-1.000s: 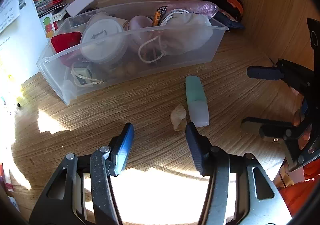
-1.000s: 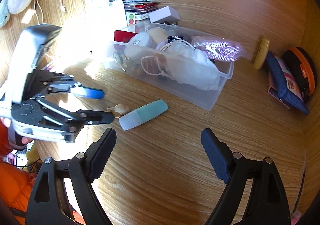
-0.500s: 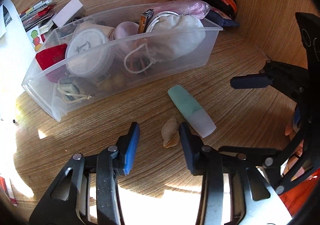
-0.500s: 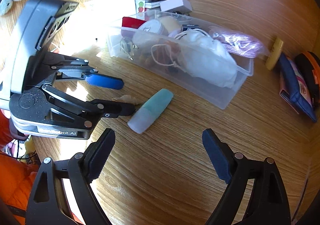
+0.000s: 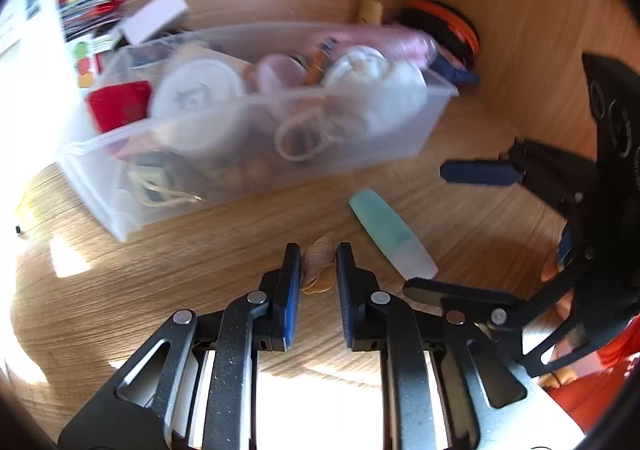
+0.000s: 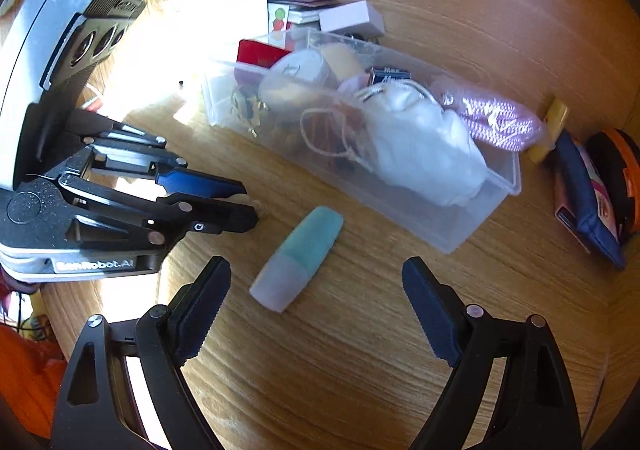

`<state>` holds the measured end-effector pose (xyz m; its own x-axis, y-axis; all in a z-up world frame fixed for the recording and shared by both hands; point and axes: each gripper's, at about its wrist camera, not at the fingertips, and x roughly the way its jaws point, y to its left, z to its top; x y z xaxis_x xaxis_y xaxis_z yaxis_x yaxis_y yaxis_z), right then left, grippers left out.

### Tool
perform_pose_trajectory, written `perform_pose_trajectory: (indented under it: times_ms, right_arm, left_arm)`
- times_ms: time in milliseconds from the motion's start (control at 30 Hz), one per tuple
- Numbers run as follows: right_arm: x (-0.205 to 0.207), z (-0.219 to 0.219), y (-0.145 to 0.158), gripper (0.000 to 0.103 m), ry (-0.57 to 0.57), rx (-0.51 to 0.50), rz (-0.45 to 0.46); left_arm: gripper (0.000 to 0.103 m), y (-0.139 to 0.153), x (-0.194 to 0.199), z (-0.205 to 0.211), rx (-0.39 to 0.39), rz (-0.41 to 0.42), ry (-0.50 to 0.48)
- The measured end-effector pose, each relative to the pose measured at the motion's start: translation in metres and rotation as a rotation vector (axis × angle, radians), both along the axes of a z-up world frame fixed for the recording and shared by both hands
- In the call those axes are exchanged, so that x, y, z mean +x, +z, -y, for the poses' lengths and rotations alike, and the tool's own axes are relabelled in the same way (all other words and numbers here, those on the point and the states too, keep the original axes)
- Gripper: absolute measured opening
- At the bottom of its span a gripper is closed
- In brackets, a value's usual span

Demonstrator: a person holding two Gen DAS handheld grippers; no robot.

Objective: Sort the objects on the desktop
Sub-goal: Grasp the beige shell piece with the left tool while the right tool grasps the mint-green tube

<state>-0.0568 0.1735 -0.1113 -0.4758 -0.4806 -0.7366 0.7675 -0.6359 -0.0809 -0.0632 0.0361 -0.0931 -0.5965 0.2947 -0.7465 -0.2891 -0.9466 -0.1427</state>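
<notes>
Seashell [image 5: 318, 262] sits pinched between the nearly closed left tongs [image 5: 316, 270] on the wooden tabletop [image 6: 360, 362]. Just beside it lies a teal-and-frosted tube [image 6: 298, 256], in front of a clear plastic bin [image 6: 460, 226] crammed with oddments. Right tongs [image 6: 316, 290] hover spread wide apart, holding nothing, near the tube.

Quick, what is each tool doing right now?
Left tool: closed around the small shell on the desk.
Right tool: open, holding nothing, above the desk near the teal tube.
</notes>
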Motion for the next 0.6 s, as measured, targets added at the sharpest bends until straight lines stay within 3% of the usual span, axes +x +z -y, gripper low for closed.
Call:
perform_pose_trajectory:
  times_ms: [267, 433, 600]
  right_arm:
    - [-0.019, 0.021, -0.01, 0.05, -0.02, 0.016, 0.109]
    - [-0.016, 0.032, -0.013, 0.023, 0.009, 0.029, 0.106]
    - [-0.013, 0.035, -0.015, 0.023, 0.014, 0.033, 0.083]
  left_arm:
    - [0.017, 0.01, 0.006, 0.002, -0.015, -0.096, 0.056]
    - [0.017, 0.012, 0.009, 0.005, 0.005, -0.106, 0.039]
    - [0.017, 0.015, 0.013, 0.014, 0.044, -0.12, 0.048]
